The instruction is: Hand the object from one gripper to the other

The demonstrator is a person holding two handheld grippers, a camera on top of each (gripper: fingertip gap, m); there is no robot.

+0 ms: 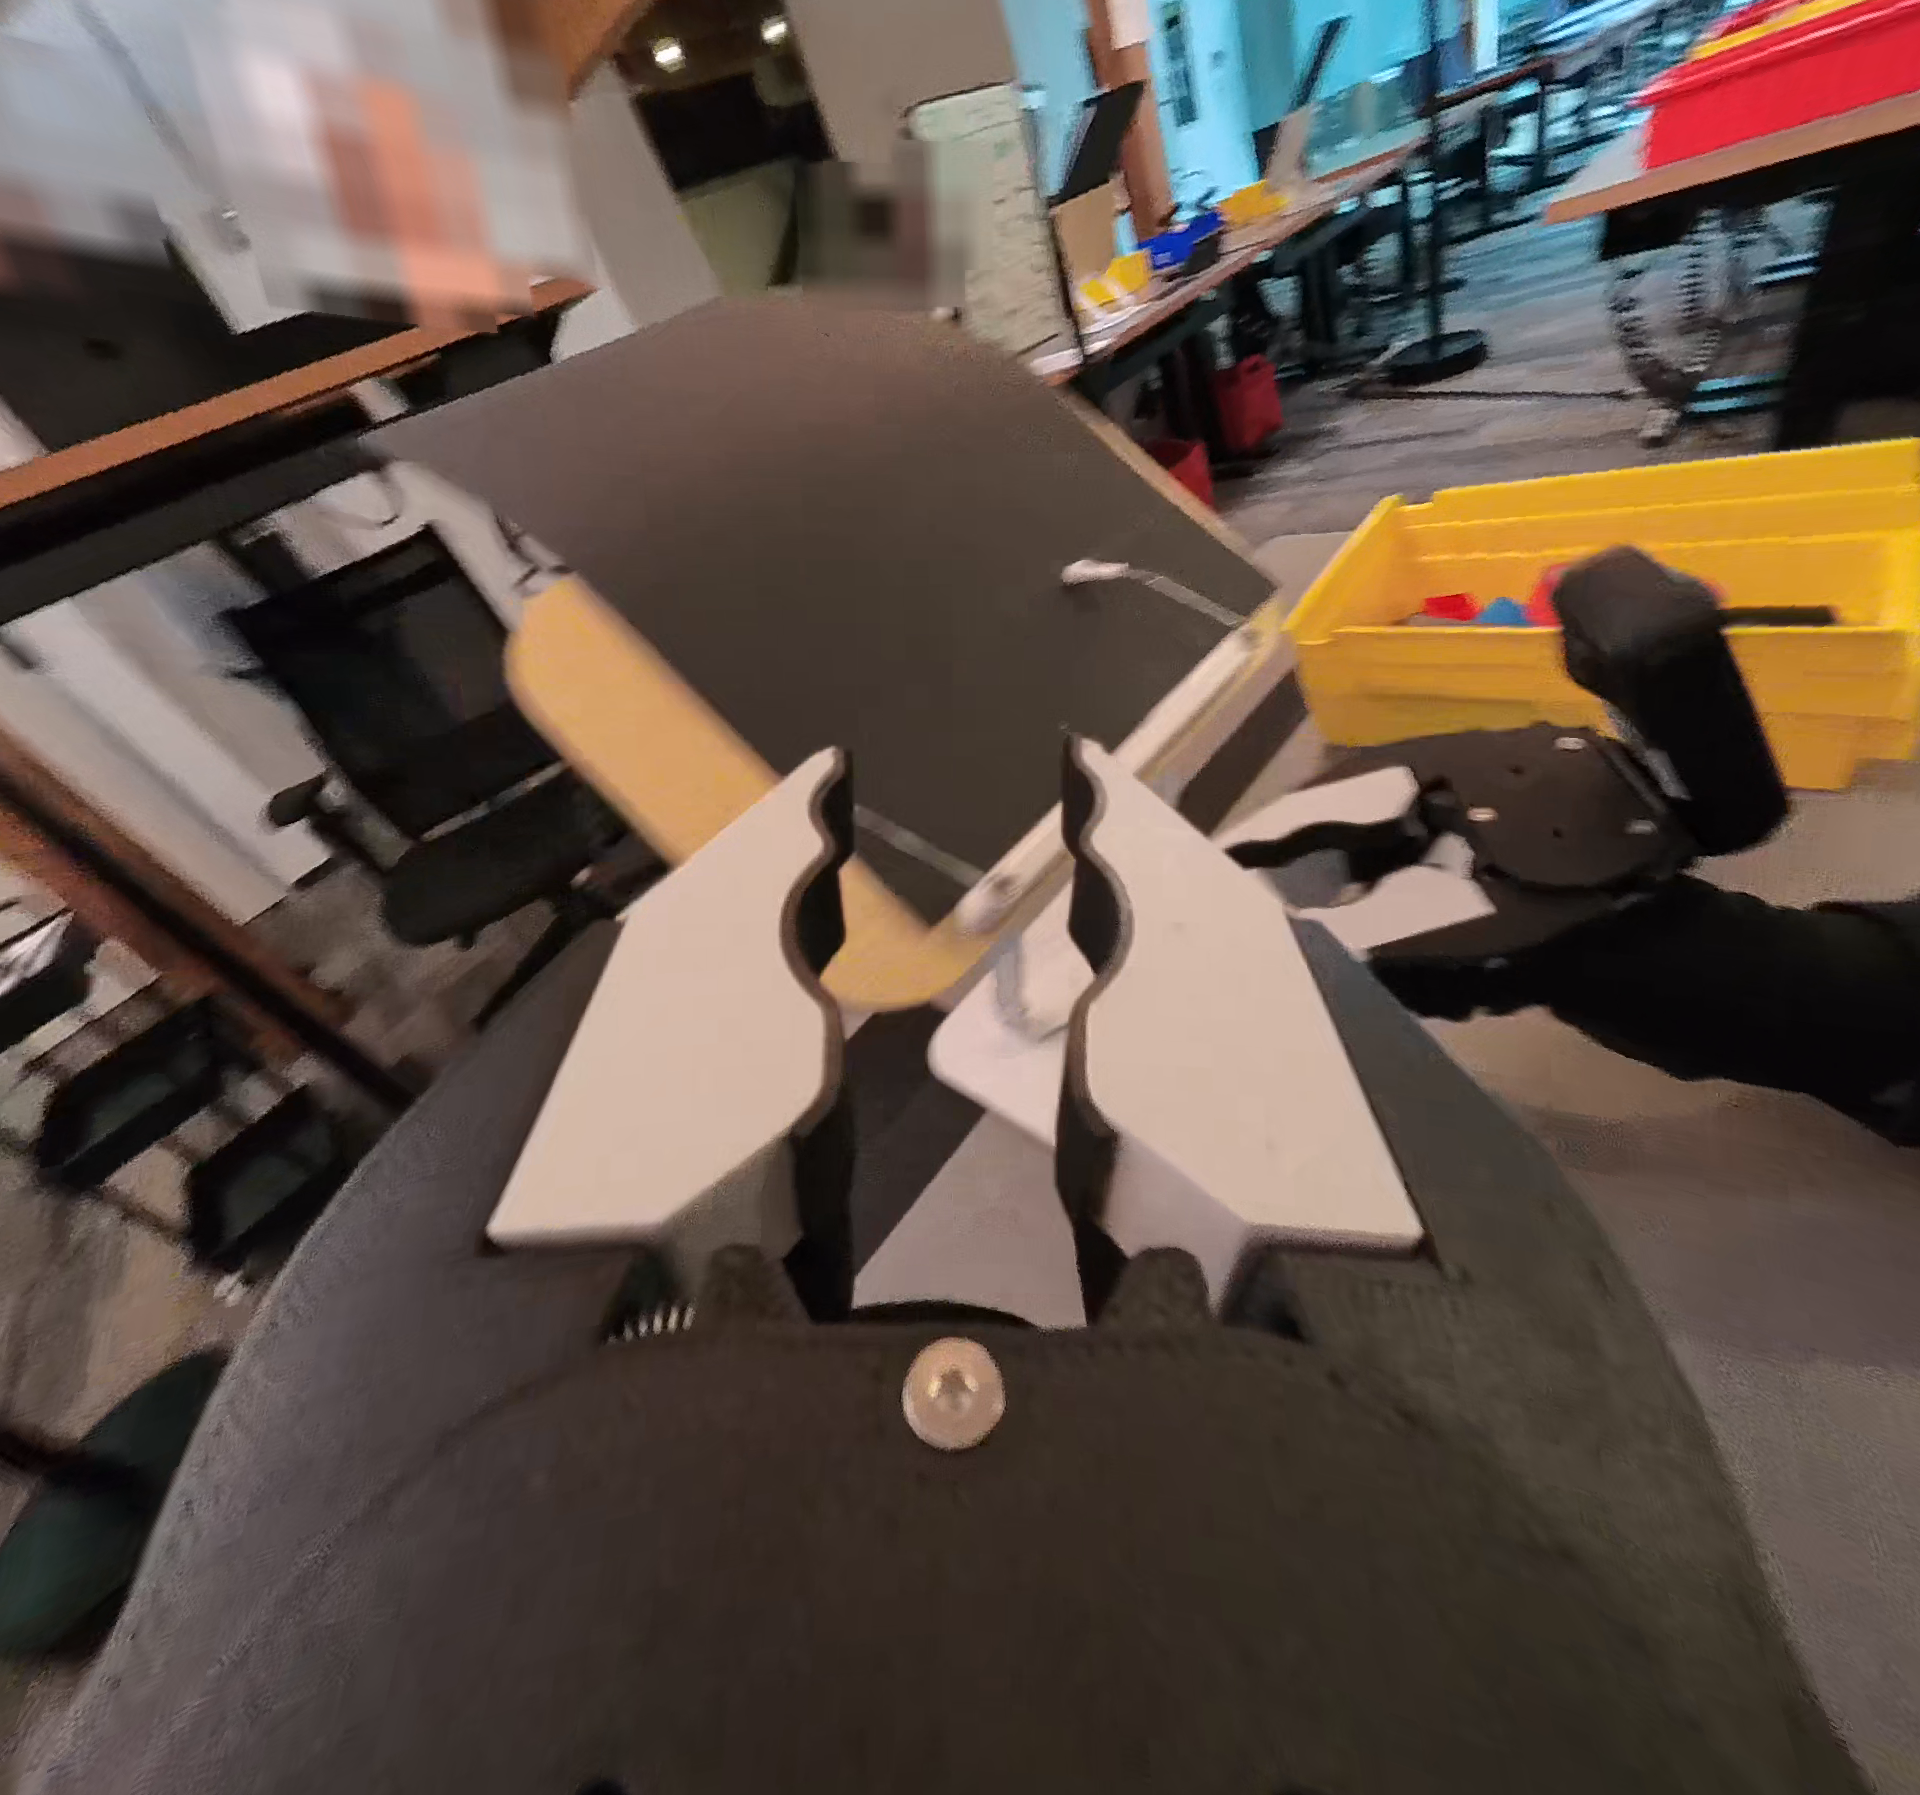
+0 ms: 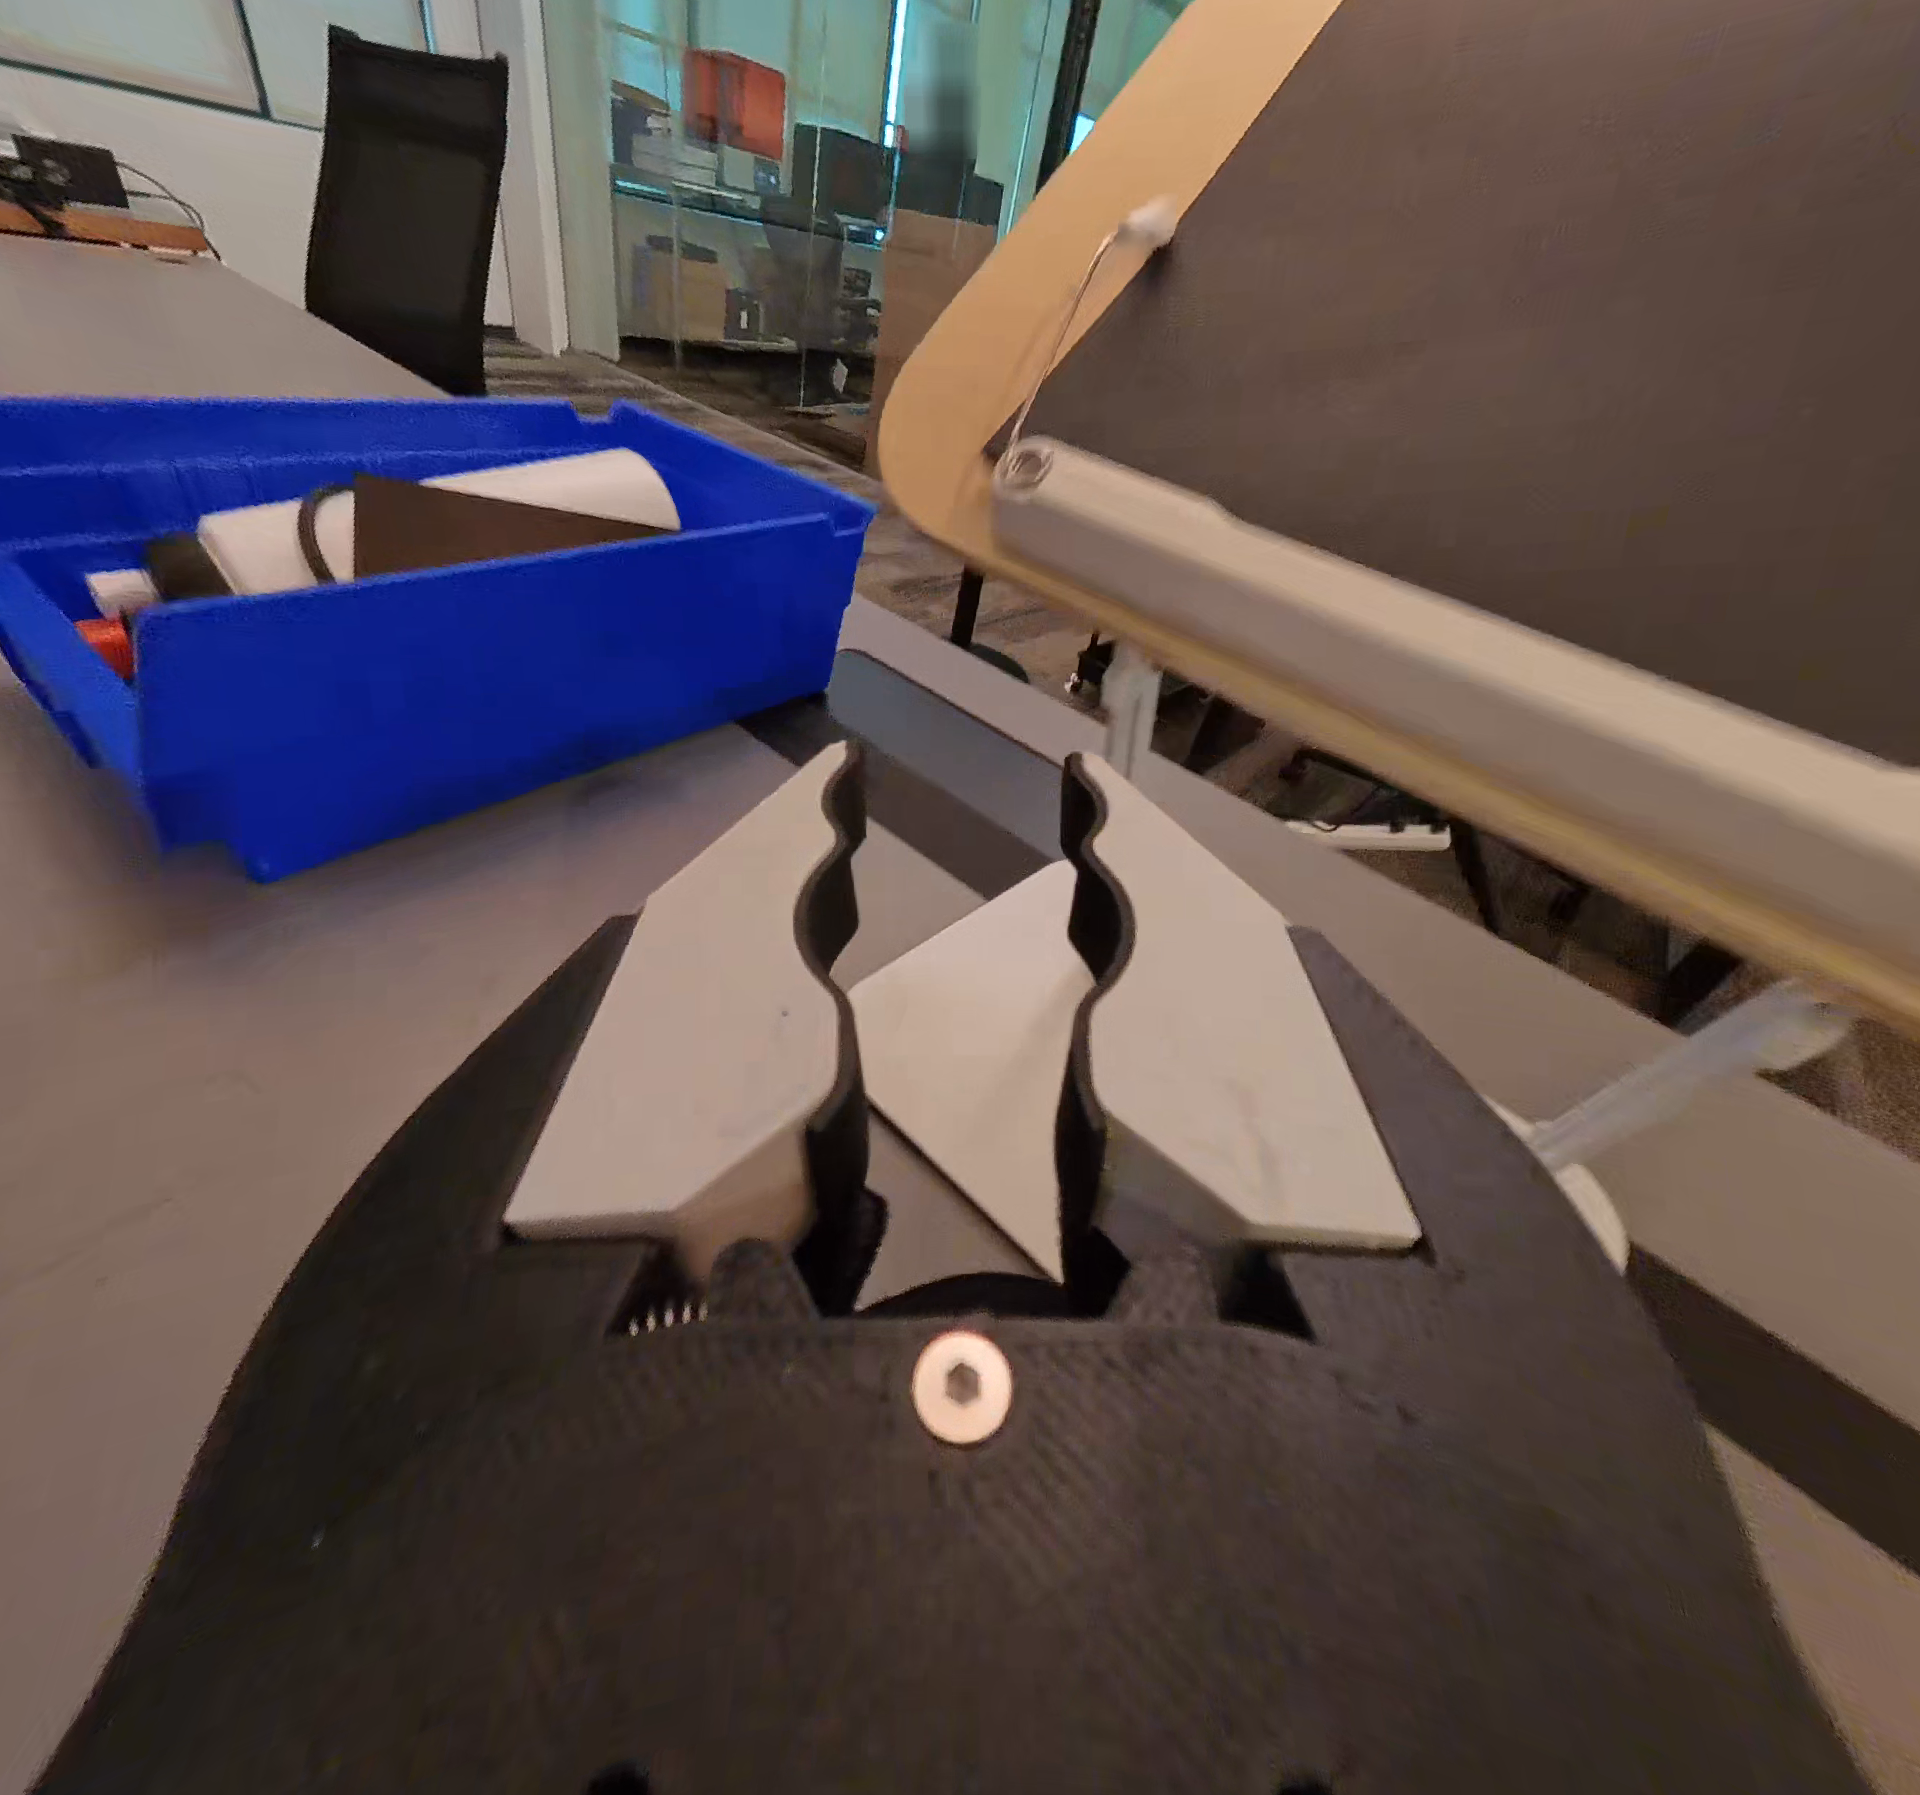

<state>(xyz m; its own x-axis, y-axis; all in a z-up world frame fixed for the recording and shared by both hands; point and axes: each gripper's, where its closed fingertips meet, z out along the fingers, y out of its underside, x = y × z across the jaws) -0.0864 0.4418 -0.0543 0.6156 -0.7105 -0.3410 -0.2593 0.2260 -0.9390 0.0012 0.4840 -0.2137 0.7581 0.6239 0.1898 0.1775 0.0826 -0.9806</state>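
Note:
The object is a flat black board with a tan rim and a silver bar along one edge. It is held in the air. My left gripper is closed on its lower corner, with the tan rim against the left finger and the bar end against the right finger. My right gripper is open and empty. It sits below and to the left of the board and does not touch it. In the left wrist view the right gripper shows to the right of the board, held by a black-gloved hand.
A blue bin with rolled and flat items stands on the grey table, left of my right gripper. A yellow bin with coloured pieces stands behind the right gripper. Desks, chairs and other bins stand farther off.

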